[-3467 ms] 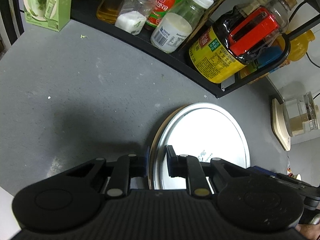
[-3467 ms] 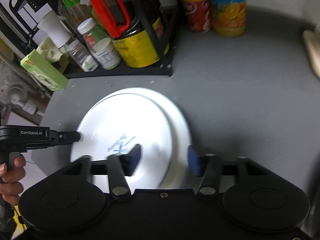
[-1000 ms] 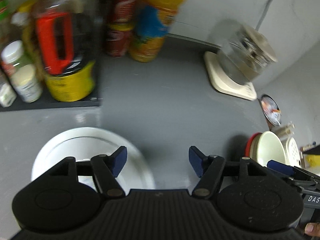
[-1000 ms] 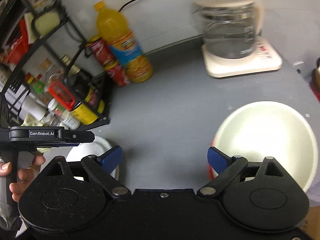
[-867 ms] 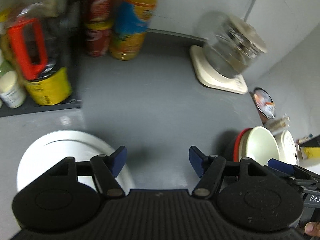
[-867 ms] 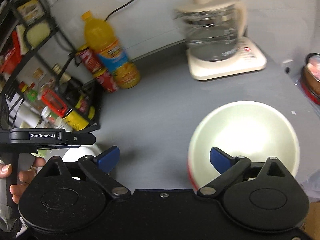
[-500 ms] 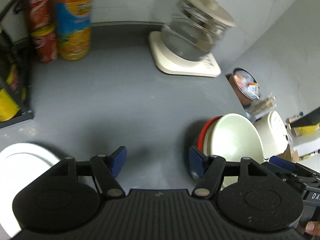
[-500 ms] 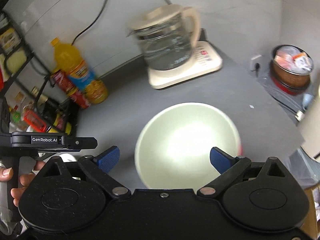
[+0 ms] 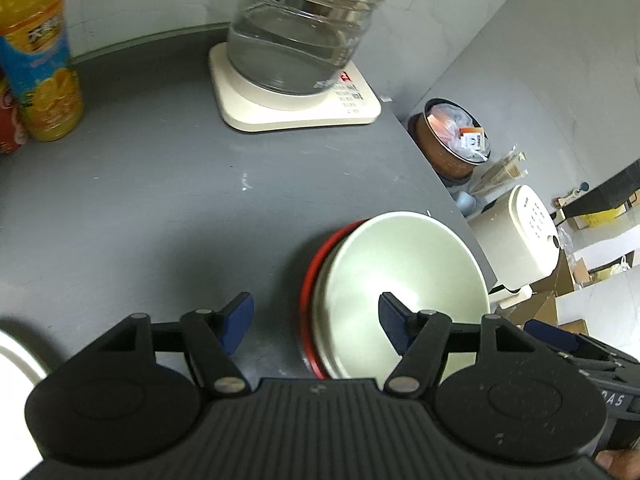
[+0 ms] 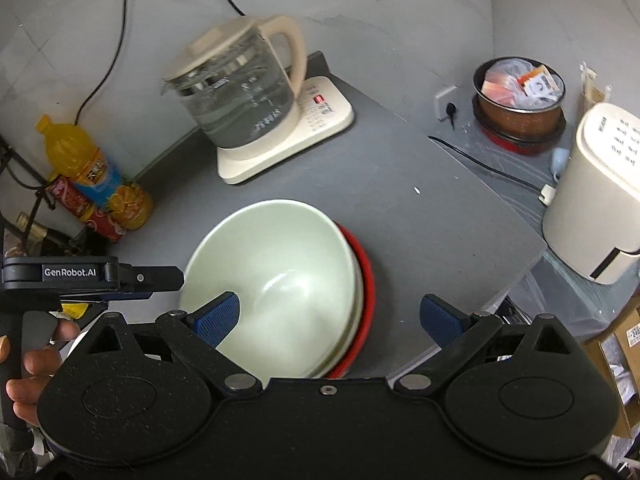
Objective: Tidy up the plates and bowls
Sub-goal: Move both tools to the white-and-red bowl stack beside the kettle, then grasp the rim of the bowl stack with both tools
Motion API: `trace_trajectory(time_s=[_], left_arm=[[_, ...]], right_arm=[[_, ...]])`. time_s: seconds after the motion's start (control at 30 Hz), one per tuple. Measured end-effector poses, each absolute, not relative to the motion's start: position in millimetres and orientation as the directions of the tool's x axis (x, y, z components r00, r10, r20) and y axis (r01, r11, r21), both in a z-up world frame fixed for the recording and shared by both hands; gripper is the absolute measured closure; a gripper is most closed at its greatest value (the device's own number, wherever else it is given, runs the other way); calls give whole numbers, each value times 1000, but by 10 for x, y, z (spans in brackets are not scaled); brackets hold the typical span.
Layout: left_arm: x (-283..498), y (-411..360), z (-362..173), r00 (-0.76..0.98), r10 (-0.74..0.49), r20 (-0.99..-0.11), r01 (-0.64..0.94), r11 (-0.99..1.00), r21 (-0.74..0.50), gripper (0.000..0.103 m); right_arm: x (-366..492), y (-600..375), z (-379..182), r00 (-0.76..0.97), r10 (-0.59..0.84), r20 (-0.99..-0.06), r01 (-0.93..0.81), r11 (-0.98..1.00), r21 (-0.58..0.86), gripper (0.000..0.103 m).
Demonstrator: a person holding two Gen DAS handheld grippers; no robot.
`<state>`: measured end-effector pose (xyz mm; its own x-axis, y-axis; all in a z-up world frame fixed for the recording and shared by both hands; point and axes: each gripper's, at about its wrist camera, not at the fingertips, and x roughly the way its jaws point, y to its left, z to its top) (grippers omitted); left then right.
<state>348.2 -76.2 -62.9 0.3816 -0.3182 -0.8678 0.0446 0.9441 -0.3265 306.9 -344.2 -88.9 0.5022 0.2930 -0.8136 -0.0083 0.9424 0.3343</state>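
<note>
- Both tongs gape, empty: left tongs (image 9: 316, 322), right tongs (image 10: 330, 316).
- Pale bowl (image 10: 272, 280) nested on red bowl (image 10: 366, 280), lower centre.
- White plate (image 9: 16, 354) lower left; bowls likely still unsorted.

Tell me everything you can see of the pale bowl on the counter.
The pale bowl is wide, round, glossy and empty, cream-green inside. It sits upright, nested in a red bowl whose rim shows beside it, near the grey counter edge. Both open grippers hover above; neither touches it.
</note>
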Motion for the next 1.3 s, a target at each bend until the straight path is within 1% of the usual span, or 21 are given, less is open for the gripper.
trace_trajectory(time_s=[0.13,0.2,0.37,0.57,0.83,0.93,0.97,1.0,1.13,1.3], left_arm=[[3545,-886,-710,358,-319,-878,55,946,-321,36],[3572,-938,-762,344,-319,-883,60,946,-318,36],[3623,-1029,-895,338,-288,-896,56,956,-287,36],[3645,-1058,-1074,318,-256,-913,41,966,-257,36],[3669,-1067,-1218,306,-246,-920,15,967,-253,37],[3664,-1062,-1241,302,-253,-919,20,966,-259,37],[3663,-1067,-1251,298,-252,-921,18,966,-259,40],[3653,-1064,-1262,293,-251,-922,16,966,-258,40],[3651,-1089,-1306,285,-257,-923,10,964,-266,41],[3637,-1087,-1376,269,-265,-926,-7,961,-277,47]], right_arm=[[3111,-3483,-996,490,289,-822,12,941,338,7],[3140,-3494,-1072,474,295,-830,22,938,346,11],[3216,-3478,-1232,430,318,-845,16,933,359,15],[3290,-3460,-1389,393,322,-861,-6,937,348,16],[3399,-3448,-1531,362,332,-871,-29,938,346,28],[3427,-3445,-1582,345,348,-872,-40,933,357,36],[3432,-3446,-1595,339,354,-872,-44,932,361,39],[3438,-3443,-1606,335,359,-871,-48,930,365,40],[3455,-3436,-1652,318,369,-873,-50,926,374,41],[3473,-3433,-1699,302,395,-867,-52,915,399,45]])
